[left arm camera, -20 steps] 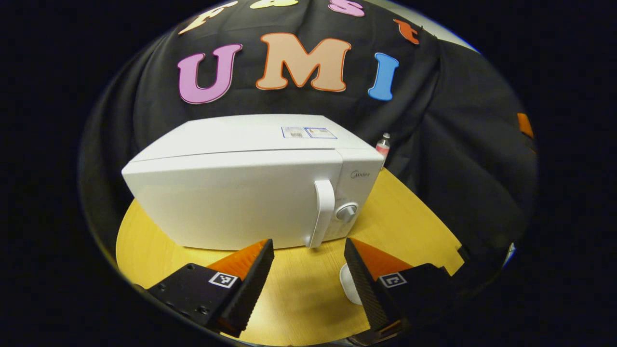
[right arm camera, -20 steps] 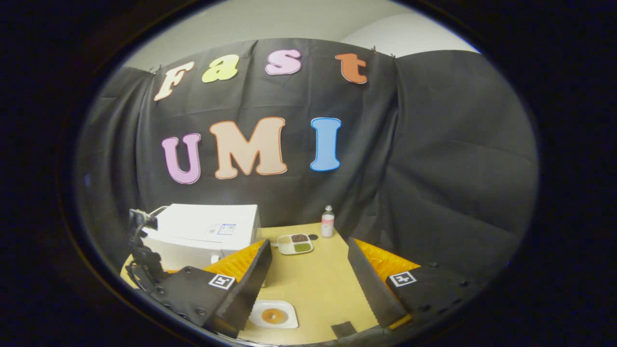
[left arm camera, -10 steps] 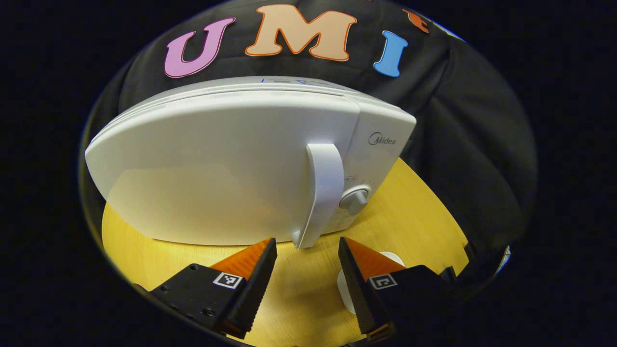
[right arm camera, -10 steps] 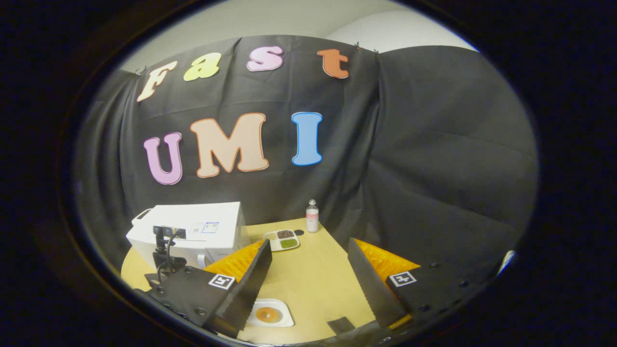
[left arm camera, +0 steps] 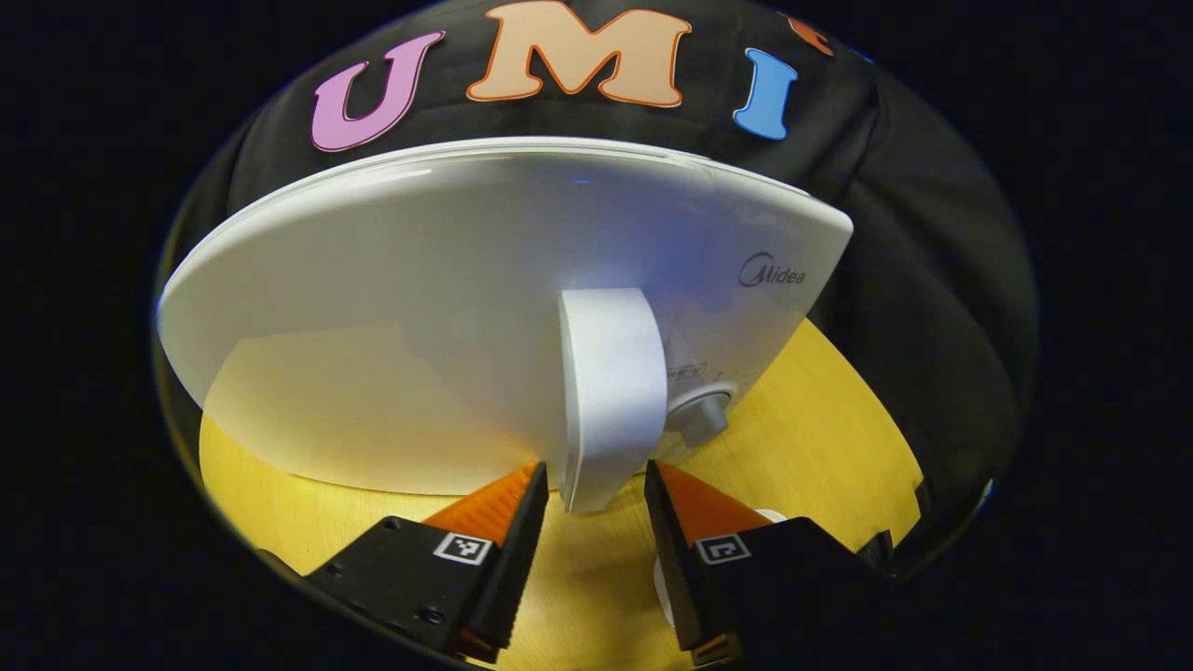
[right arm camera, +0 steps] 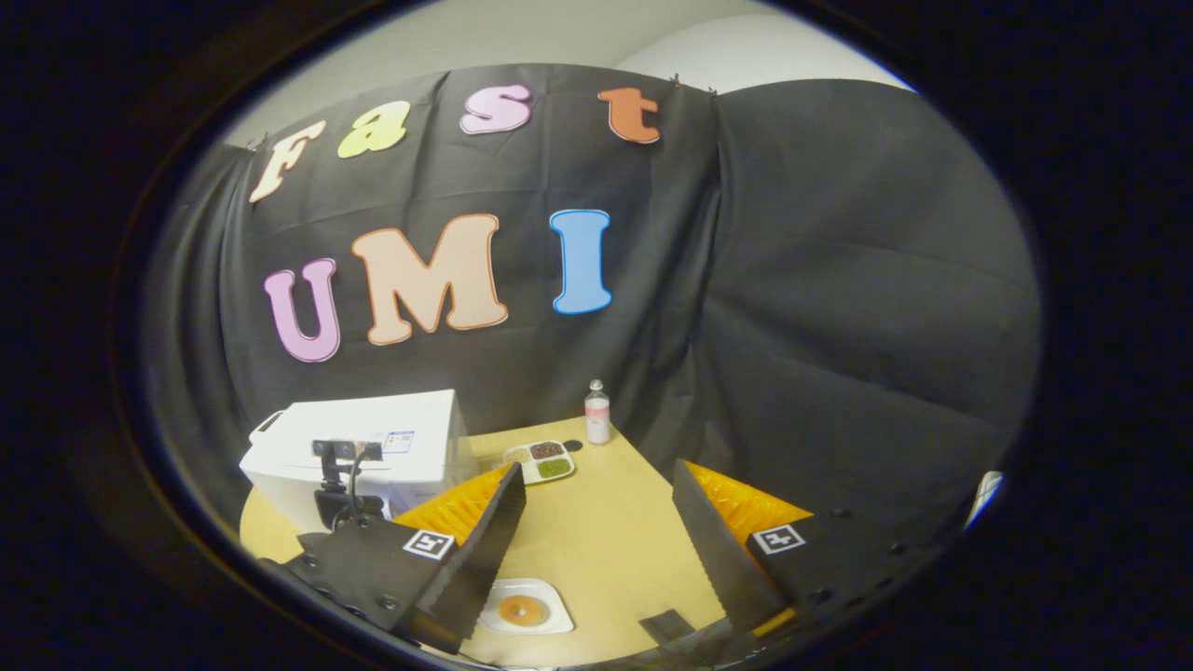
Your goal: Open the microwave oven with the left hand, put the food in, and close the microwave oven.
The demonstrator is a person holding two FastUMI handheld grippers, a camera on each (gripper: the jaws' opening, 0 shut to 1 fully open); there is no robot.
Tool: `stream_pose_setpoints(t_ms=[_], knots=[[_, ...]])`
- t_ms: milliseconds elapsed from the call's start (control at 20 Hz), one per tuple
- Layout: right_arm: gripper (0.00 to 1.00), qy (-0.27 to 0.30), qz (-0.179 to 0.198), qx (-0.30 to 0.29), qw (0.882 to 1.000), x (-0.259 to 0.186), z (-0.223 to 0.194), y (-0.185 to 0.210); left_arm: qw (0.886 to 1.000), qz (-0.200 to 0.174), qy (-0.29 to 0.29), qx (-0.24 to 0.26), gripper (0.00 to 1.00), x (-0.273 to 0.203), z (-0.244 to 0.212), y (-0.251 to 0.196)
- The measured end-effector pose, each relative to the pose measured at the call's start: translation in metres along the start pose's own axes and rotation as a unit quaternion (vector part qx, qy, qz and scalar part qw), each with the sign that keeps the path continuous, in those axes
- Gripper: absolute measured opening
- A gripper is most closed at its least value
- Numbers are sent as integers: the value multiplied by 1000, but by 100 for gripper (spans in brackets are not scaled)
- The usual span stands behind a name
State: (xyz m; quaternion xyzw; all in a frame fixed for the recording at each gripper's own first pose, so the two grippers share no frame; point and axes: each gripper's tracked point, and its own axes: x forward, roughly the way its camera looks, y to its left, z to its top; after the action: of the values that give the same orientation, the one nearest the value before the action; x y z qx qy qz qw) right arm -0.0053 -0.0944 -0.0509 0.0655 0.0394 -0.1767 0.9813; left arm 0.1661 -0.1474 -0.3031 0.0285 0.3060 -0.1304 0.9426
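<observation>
The white microwave (left arm camera: 419, 326) stands close in the left gripper view with its door shut. The lower end of its vertical white handle (left arm camera: 606, 401) sits between the fingertips of my left gripper (left arm camera: 594, 489), which is open; I see no firm press from either finger. In the right gripper view the microwave (right arm camera: 391, 438) is at the far left of the table, with the left gripper's body (right arm camera: 340, 475) in front of it. A white plate with a round brown food item (right arm camera: 524, 610) lies below my right gripper (right arm camera: 596, 485), which is open and holds nothing.
A round knob (left arm camera: 699, 415) sits right of the handle. On the yellow wooden table (right arm camera: 606, 540) there are a divided dish of grains (right arm camera: 541, 461) and a small bottle (right arm camera: 596, 413) near the back. A dark flat piece (right arm camera: 666, 626) lies at the table's front edge.
My left gripper has moved up to the microwave, bringing the handle's lower end between its fingers, which stand a little closer together. The right gripper view has drifted slightly rightward.
</observation>
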Motion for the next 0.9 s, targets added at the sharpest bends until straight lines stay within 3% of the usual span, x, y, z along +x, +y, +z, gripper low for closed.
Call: stream_pose_setpoints(t_ms=[50,100,150,200,400,550,650,700,900], knots=[[94,-1,0,-1,1000,0,1,0,1000,1,4,-3,63,1,1,0],[100,-2,0,-2,1000,2,1,1,1000,1,7,-9,47,2,2,0],[94,-2,1,-1,1000,3,0,1,1000,7,13,-11,44,2,1,3],[94,-1,3,0,1000,3,-1,3,1000,8,21,-9,34,2,0,4],[94,3,15,3,1000,4,-4,12,999,21,39,20,27,4,-1,3],[94,1,18,-2,1000,1,-4,12,999,20,38,14,20,2,-2,3],[94,5,22,-1,1000,0,-8,12,999,19,30,17,19,1,-2,3],[100,8,23,0,1000,0,-10,13,999,21,26,20,19,1,-3,3],[100,26,31,-1,999,-2,-23,11,999,21,8,23,17,-1,-3,3]])
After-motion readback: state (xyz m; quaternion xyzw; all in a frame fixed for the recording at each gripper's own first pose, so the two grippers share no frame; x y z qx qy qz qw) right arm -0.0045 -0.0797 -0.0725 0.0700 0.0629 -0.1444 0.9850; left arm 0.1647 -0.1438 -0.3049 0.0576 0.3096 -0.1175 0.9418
